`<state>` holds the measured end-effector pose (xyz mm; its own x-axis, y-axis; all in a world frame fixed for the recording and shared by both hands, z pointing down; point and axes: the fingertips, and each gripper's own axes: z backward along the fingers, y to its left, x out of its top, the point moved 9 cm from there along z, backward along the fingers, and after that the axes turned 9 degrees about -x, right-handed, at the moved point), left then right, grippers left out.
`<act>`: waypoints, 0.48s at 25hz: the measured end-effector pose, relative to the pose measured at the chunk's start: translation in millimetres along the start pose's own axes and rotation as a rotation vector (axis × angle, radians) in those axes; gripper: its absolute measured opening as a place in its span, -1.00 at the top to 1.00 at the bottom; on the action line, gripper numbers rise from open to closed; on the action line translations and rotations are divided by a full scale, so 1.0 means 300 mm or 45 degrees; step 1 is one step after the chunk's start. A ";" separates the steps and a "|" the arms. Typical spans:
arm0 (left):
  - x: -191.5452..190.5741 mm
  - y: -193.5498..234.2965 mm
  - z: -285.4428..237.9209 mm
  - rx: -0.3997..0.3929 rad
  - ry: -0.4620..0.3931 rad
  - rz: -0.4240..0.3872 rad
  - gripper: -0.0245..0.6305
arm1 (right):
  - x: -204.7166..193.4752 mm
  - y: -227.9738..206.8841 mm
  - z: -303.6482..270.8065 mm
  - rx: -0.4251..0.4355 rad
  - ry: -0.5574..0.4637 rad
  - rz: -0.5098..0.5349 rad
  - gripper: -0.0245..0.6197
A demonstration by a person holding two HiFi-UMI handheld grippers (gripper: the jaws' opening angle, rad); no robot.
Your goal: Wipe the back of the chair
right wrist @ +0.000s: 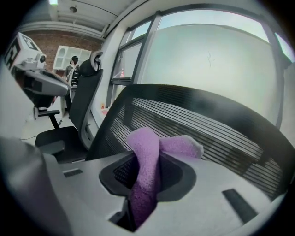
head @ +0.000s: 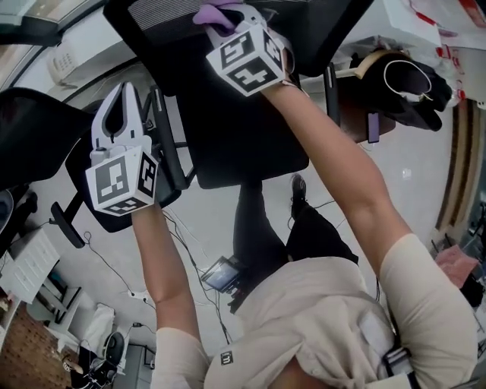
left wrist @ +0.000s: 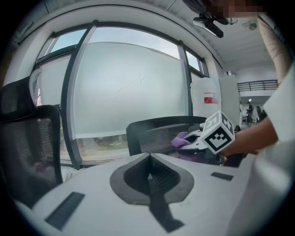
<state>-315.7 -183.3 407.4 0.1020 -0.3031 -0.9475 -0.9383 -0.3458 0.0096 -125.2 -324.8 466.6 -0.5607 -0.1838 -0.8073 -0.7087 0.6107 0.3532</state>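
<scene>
The black mesh chair back fills the top of the head view, above its seat. My right gripper is shut on a purple cloth that is held at the chair back's top. In the right gripper view the cloth sticks up between the jaws, right in front of the slatted mesh. My left gripper hovers left of the chair, shut and holding nothing, apart from the backrest. The left gripper view shows its jaws together, with the right gripper and the cloth beyond.
A second black chair stands close on the left, also seen as a chair in the right gripper view. A black bag lies at the right. Cables and a small screen are on the floor. A large window lies behind.
</scene>
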 end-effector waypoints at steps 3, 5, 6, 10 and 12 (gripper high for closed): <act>0.026 -0.094 -0.077 -0.074 -0.004 -0.022 0.90 | -0.129 -0.169 0.076 -0.104 0.055 -0.046 0.65; 0.045 -0.161 -0.125 -0.124 -0.007 -0.038 0.90 | -0.215 -0.288 0.142 -0.186 0.094 -0.085 0.65; 0.054 -0.196 -0.148 -0.148 -0.008 -0.045 0.90 | -0.257 -0.346 0.177 -0.228 0.113 -0.109 0.65; 0.083 -0.325 -0.228 -0.232 -0.007 -0.073 0.90 | -0.376 -0.511 0.302 -0.345 0.151 -0.181 0.66; 0.091 -0.379 -0.260 -0.267 -0.003 -0.086 0.90 | -0.398 -0.537 0.334 -0.360 0.147 -0.194 0.66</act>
<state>-180.4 -221.6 405.3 0.1612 -0.2710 -0.9490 -0.8400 -0.5425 0.0122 98.9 -324.0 458.6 -0.4727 -0.3522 -0.8078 -0.8697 0.3346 0.3629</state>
